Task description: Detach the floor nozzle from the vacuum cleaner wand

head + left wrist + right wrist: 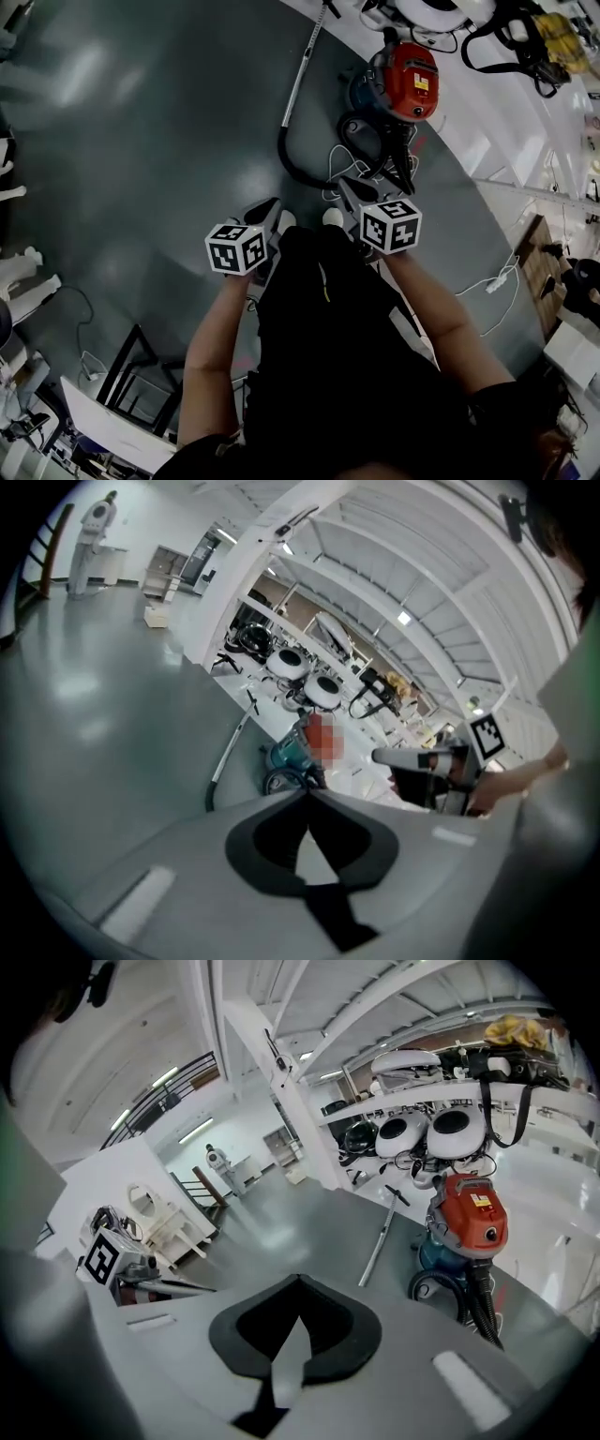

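A red and teal canister vacuum [405,80] [469,1215] [298,752] stands on the grey floor ahead of me. Its black hose [292,161] curves to a metal wand [302,70] [377,1241] [228,754] that lies flat on the floor. At the wand's far end sits a small dark floor nozzle [400,1194] [332,10]. My left gripper [273,210] [307,795] is shut and empty, held in the air short of the hose. My right gripper [351,191] [298,1280] is also shut with nothing in it, near the hose loops beside the canister.
White cables [342,169] lie tangled by the canister, and a white power strip [498,280] lies to the right. A black chair frame [141,375] stands at lower left. White shelving with round white units [427,1133] lines the far side.
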Demonstrator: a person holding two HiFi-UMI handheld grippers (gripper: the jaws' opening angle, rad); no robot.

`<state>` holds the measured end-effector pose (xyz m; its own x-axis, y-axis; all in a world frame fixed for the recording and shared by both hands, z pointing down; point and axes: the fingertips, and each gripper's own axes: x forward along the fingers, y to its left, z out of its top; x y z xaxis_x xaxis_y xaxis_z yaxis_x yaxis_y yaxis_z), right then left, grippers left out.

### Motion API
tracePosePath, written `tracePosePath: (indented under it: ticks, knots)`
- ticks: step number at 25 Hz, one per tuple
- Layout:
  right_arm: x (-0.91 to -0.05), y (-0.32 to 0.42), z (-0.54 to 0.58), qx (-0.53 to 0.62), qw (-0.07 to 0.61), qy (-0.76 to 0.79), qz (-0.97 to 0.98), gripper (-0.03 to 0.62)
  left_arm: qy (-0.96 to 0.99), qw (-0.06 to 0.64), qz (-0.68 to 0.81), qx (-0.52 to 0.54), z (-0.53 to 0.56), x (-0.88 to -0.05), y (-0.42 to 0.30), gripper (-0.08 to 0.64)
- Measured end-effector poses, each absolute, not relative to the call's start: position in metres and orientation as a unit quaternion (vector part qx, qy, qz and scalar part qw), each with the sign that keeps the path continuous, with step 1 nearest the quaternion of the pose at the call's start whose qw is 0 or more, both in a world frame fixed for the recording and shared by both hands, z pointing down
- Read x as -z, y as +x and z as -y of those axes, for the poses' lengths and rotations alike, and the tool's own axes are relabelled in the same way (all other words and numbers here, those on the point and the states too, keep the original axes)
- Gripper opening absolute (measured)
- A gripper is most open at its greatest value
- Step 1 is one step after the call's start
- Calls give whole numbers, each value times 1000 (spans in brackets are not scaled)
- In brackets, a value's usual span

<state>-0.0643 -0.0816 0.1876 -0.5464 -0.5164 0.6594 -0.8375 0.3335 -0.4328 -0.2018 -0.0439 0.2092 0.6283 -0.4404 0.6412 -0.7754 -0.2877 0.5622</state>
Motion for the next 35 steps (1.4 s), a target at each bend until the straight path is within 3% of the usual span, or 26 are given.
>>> tracePosePath:
  ticks: [4,12,22,35]
  knots:
    - [-223,-62,100,-397,215,423,786,-3,775,459,365,-235,38,-249,-184,11]
    - [-309,-61,140,-388,235,399,797,-3,760,468,386,-235,68,-337,-180,11]
    - [-438,-51,192,-371,241,400,802,-3,759,410,403,-307,129,-476,-206,10]
    - [-617,-73,280,-306,243,385,836,-3,767,334,440,-326,201,-652,-232,9]
